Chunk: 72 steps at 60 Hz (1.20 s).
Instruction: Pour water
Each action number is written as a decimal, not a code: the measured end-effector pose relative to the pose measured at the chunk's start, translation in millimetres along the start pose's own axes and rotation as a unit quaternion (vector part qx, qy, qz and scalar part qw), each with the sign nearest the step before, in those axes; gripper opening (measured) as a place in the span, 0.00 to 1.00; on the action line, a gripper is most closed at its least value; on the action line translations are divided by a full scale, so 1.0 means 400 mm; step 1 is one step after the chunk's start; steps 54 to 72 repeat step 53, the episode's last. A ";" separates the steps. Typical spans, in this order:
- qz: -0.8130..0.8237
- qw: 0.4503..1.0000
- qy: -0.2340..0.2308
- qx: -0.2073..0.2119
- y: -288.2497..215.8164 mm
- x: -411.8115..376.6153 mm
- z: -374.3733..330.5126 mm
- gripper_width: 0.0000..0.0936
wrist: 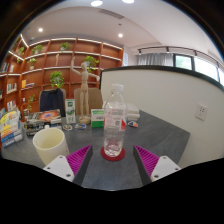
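Standing upright on a red coaster [113, 153], the clear water bottle [115, 121] is seen on the grey table [160, 135], just ahead of the gripper [113, 162] and centred between its spread-apart fingers [72, 161], nothing clamped. A cream cup [50, 146] is set near, beside the left finger. Glasses [83, 107] and clutter are ranged behind. Bare tabletop is left open to the right, up to the far edge.

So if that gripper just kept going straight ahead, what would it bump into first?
Most likely the clear water bottle, standing on a red coaster just ahead, in line with the gap between the open gripper fingers.
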State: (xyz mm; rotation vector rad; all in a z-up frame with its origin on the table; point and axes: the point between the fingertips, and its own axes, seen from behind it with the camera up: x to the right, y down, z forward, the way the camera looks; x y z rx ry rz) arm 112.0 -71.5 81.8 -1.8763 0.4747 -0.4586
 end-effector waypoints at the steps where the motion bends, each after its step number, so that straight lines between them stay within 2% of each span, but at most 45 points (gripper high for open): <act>1: 0.000 1.000 -0.003 0.000 -0.001 -0.002 -0.009 0.92; 13: 0.007 0.997 -0.057 0.051 -0.082 -0.077 -0.200 0.92; 25: 0.016 0.986 -0.155 0.066 -0.116 -0.222 -0.328 0.92; 36: 0.013 0.974 -0.213 0.078 -0.117 -0.319 -0.400 0.92; 51: 0.001 0.964 -0.251 0.093 -0.144 -0.380 -0.467 0.92; 72: 0.000 0.963 -0.252 0.096 -0.147 -0.388 -0.471 0.92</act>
